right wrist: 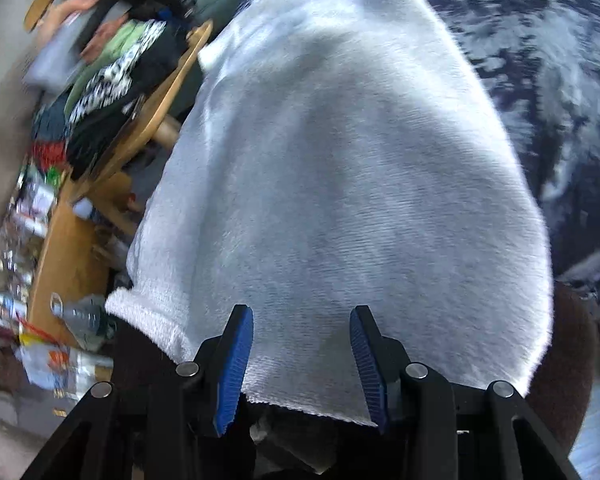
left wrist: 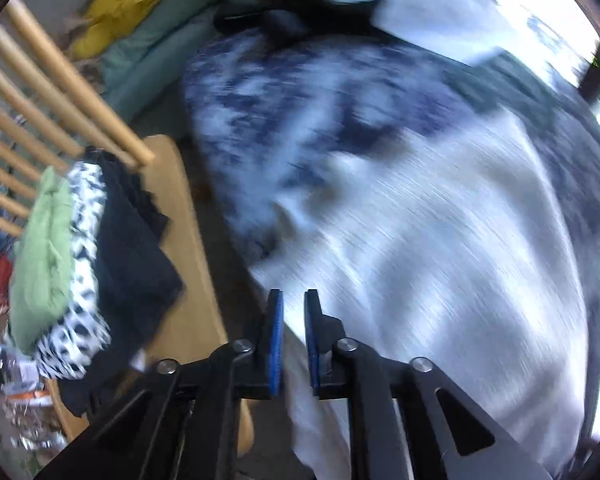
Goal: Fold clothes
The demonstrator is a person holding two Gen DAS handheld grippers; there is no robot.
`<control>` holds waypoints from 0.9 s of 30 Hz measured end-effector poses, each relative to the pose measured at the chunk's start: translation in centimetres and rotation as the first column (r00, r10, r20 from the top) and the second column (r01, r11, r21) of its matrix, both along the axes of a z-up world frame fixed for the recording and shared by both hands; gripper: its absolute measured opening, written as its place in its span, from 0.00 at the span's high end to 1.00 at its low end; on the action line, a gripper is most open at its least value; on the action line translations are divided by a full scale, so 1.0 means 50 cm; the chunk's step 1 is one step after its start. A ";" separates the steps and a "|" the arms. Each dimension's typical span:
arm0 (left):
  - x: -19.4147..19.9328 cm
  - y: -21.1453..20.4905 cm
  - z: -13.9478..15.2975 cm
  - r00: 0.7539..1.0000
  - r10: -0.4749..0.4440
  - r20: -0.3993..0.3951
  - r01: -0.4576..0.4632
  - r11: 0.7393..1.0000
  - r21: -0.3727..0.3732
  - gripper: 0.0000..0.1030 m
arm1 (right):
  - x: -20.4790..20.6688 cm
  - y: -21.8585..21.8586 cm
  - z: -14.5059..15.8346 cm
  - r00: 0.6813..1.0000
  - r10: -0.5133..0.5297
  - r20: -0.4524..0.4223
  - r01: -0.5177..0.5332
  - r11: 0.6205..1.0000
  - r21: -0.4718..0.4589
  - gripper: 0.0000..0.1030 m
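Note:
A white towel lies spread over a blue-and-white mottled blanket. My right gripper is open, its blue pads astride the towel's near edge without pinching it. In the left wrist view the same towel is motion-blurred on the blanket. My left gripper has its blue pads a narrow gap apart over the towel's left edge; whether cloth is pinched between them is unclear.
A wooden chair at the left carries a stack of folded clothes: green, black-and-white patterned, and black. Yellow and teal bedding lies at the back. Cluttered packages cover the floor.

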State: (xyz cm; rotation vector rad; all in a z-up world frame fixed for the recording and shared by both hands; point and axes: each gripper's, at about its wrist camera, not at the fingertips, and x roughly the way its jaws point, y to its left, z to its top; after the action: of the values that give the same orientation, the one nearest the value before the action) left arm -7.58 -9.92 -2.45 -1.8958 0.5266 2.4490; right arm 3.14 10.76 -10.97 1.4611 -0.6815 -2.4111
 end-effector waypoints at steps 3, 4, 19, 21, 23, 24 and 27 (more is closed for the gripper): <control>0.085 0.059 -0.001 0.994 -0.106 0.020 0.105 0.992 0.073 0.68 | 0.011 0.018 0.013 0.999 -0.047 -0.025 0.047 0.999 0.005 0.59; 0.108 0.079 -0.008 0.991 -0.130 0.029 0.127 0.988 0.089 0.68 | 0.014 0.023 0.017 0.998 -0.062 -0.034 0.062 0.998 0.004 0.59; 0.164 0.243 -0.127 0.980 -0.140 0.144 0.101 0.962 0.252 0.68 | 0.047 0.018 0.037 0.992 -0.092 -0.092 0.091 0.996 -0.021 0.59; 0.172 0.245 -0.125 0.980 -0.146 0.132 0.108 0.960 0.259 0.68 | 0.035 0.022 0.046 0.990 -0.084 -0.109 0.083 0.996 -0.018 0.59; 0.179 0.248 -0.126 0.981 -0.150 0.122 0.115 0.959 0.260 0.68 | 0.013 0.025 0.061 0.989 -0.074 -0.131 0.074 0.997 -0.005 0.59; 0.183 0.251 -0.125 0.981 -0.152 0.117 0.117 0.958 0.263 0.68 | -0.001 0.027 0.068 0.987 -0.068 -0.144 0.070 0.998 0.005 0.59; 0.194 0.247 -0.117 0.983 -0.152 0.106 0.113 0.946 0.305 0.67 | -0.079 0.037 0.085 0.982 -0.064 -0.180 0.078 0.994 0.071 0.59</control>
State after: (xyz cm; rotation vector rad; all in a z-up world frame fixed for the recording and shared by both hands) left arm 2.12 2.45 -8.29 -1.8136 0.2526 2.1604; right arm -0.79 12.61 -6.70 1.2483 -0.6148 -2.6109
